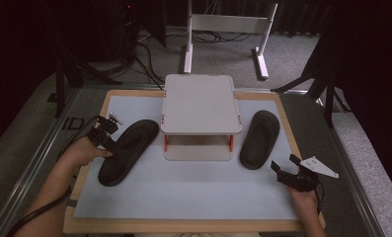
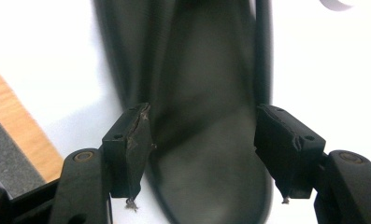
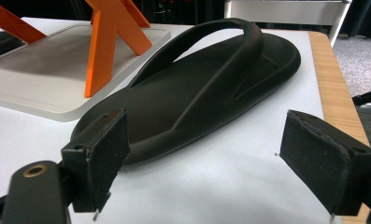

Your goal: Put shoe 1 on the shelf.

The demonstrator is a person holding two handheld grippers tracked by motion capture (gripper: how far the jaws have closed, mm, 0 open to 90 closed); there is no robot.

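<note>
Left tongs (image 2: 202,154) parted astride left slipper (image 2: 206,93), seemingly untouching, right tongs (image 3: 220,163) wide before right slipper (image 3: 206,88)

Left black flip-flop (image 1: 127,150) lies flat on the white mat, sole down, angled with its toe toward the shelf. Right black flip-flop (image 1: 259,138) rests flat too, strap up, just right of the shelf

Legible text: a few pale letters, apparently "ID", on the dark floor (image 1: 75,122) left of the table (image 1: 183,219); rest unreadable.
</note>
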